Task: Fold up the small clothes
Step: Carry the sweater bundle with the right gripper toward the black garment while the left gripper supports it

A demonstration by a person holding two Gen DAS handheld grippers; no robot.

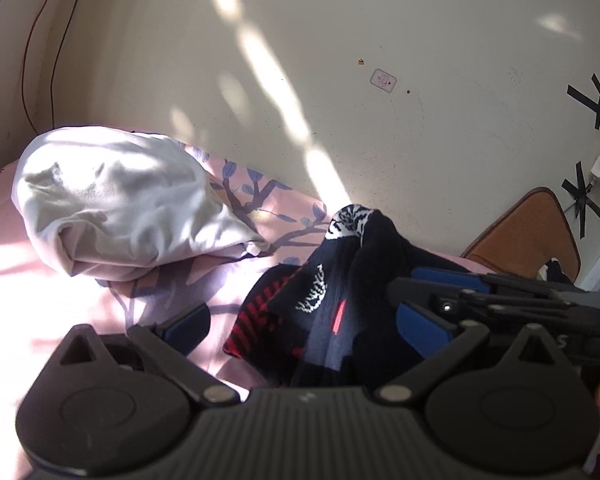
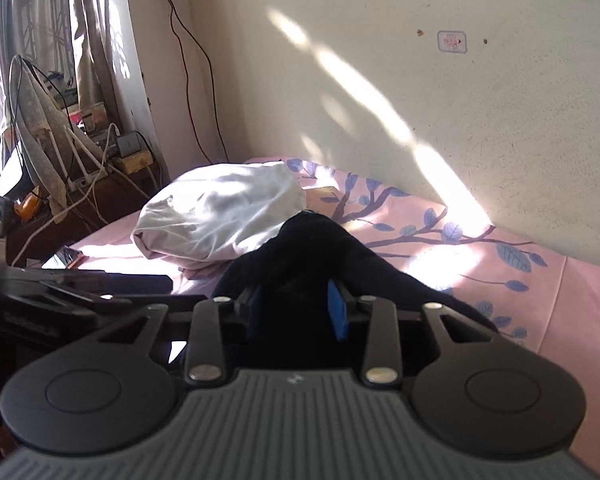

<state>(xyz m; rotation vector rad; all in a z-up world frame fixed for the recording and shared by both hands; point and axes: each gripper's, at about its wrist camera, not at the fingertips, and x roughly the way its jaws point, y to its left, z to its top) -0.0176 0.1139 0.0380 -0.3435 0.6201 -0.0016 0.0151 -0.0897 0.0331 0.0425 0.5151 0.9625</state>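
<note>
A dark navy sock (image 1: 340, 280) with white and red patterns is bunched up on the pink floral bedsheet (image 1: 60, 300). My left gripper (image 1: 300, 328) is open, its blue pads (image 1: 188, 324) wide apart on either side of the sock. My right gripper (image 1: 420, 292) comes in from the right in the left wrist view, its fingers closed on the sock. In the right wrist view my right gripper (image 2: 296, 308) is shut on the dark sock (image 2: 308, 248), which rises in a hump between the blue pads (image 2: 338, 312).
A white pillow (image 1: 116, 200) lies on the bed to the left, also in the right wrist view (image 2: 220, 208). The cream wall (image 1: 340, 80) runs behind the bed. A brown mat (image 1: 532, 232) leans at right. A cluttered table with cables and a fan (image 2: 40, 120) stands left of the bed.
</note>
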